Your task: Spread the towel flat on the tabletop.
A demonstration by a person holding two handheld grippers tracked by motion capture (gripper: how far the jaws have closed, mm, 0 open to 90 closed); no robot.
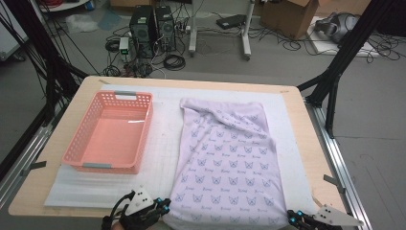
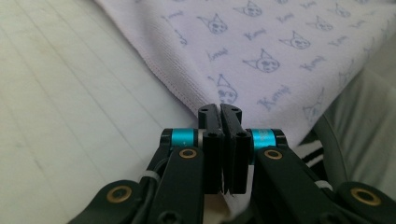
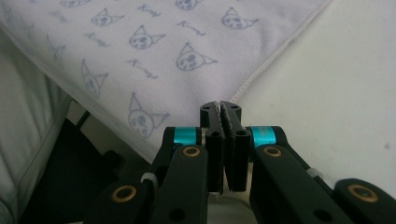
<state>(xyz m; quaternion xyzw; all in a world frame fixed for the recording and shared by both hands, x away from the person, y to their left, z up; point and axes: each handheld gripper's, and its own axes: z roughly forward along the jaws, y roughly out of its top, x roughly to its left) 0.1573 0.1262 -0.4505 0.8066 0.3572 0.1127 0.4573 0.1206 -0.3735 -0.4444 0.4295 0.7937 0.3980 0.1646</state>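
the work in hand looks like folding the lilac towel (image 1: 225, 158), which lies spread on the white mat (image 1: 163, 143) covering the bench (image 1: 43, 191), just right of the empty pink basket (image 1: 109, 132), with its near edge hanging a little over the front of the bench.

starting at the left: the left hand-held gripper (image 1: 163, 207) sits at the towel's near left corner. in the left gripper view its jaws stand pressed together (image 2: 219, 112) right at the corner's tip, and a bit of pale cloth seems to show below them, so it looks clamped on the corner, though the bite is thin. the risk here, as i judge it, is that the hem slips free once the corner is lifted, since so little cloth sits between the jaws.

in the middle, the towel's far end is already rumpled, with a ridge running across it. if the near edge is carried over it, the fold will likely come out lumpy or skewed.

on the right, the right hand-held gripper (image 1: 294, 216) meets the near right corner. in the right gripper view its jaws are likewise together (image 3: 220, 112) at the corner's edge, apparently pinching it, again by a slim margin. if one side lets go, or the two hands rise unevenly, the towel would twist and drag off the mat.

both grippers lie low and near level at the front edge, pointing away from the person, the forearms coming in from below.
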